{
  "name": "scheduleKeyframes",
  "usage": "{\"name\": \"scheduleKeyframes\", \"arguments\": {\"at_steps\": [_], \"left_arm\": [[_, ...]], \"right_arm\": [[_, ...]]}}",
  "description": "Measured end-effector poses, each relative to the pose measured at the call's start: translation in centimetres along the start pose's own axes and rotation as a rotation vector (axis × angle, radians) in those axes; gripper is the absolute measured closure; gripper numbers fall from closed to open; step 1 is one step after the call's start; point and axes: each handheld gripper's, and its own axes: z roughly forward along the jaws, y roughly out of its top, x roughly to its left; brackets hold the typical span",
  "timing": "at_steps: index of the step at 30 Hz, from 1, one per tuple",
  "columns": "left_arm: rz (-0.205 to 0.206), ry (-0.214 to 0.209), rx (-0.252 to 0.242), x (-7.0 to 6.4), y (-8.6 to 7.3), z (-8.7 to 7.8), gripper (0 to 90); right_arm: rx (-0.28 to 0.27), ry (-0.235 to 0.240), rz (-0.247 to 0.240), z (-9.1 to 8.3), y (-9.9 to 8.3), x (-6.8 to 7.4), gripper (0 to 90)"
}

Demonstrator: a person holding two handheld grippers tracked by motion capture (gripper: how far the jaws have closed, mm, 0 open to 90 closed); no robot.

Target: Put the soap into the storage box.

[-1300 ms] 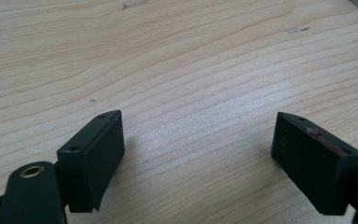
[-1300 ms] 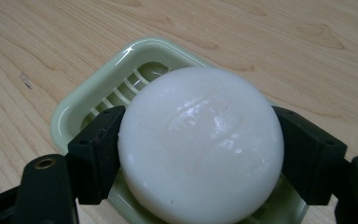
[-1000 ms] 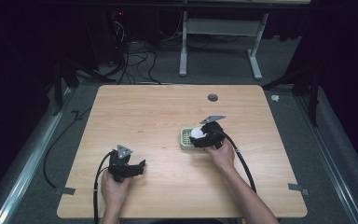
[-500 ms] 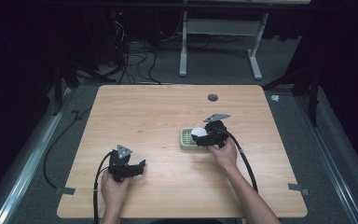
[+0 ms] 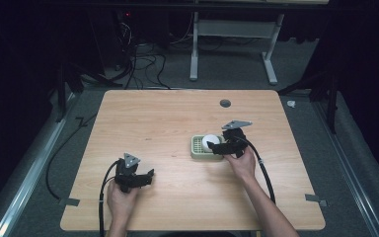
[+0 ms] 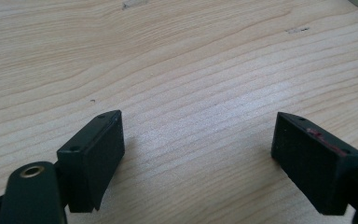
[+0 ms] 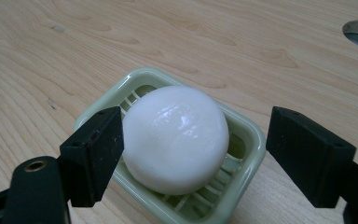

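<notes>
The right gripper point(image 7: 193, 154) has its jaws spread wide around a white soap bar point(image 7: 175, 137), one jaw about touching it, not pinching. The soap sits in a pale green slatted soap dish point(image 7: 242, 140) mid-table. The left gripper point(image 6: 198, 154) is wide open too, over bare wooden table point(image 6: 177, 56).

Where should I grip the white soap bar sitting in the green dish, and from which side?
Take the white soap bar across its rounded flanks, above the green dish rim, coming from above. The right gripper already straddles it, jaws open; its domed, glossy top looks slippery, so close low on the bulge.
</notes>
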Motion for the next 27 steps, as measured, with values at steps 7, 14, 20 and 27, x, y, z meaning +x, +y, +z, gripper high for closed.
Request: {"name": "scheduleKeyframes", "arguments": {"at_steps": [7, 14, 20, 27], "left_arm": [[0.0, 0.0, 0.0, 0.0, 0.0, 0.0, 17.6], [0.0, 0.0, 0.0, 0.0, 0.0, 0.0, 17.6], [0.0, 0.0, 0.0, 0.0, 0.0, 0.0, 17.6], [0.0, 0.0, 0.0, 0.0, 0.0, 0.0, 17.6]], "right_arm": [[-0.008, -0.004, 0.008, -0.7, -0.3, -0.5, 20.7], [-0.032, -0.011, 0.015, -1.8, -0.3, -0.7, 21.1], [-0.035, -0.018, 0.008, -2.3, -0.3, -0.7, 21.2], [-0.057, -0.026, 0.004, -3.4, -0.2, -0.8, 21.3]]}}
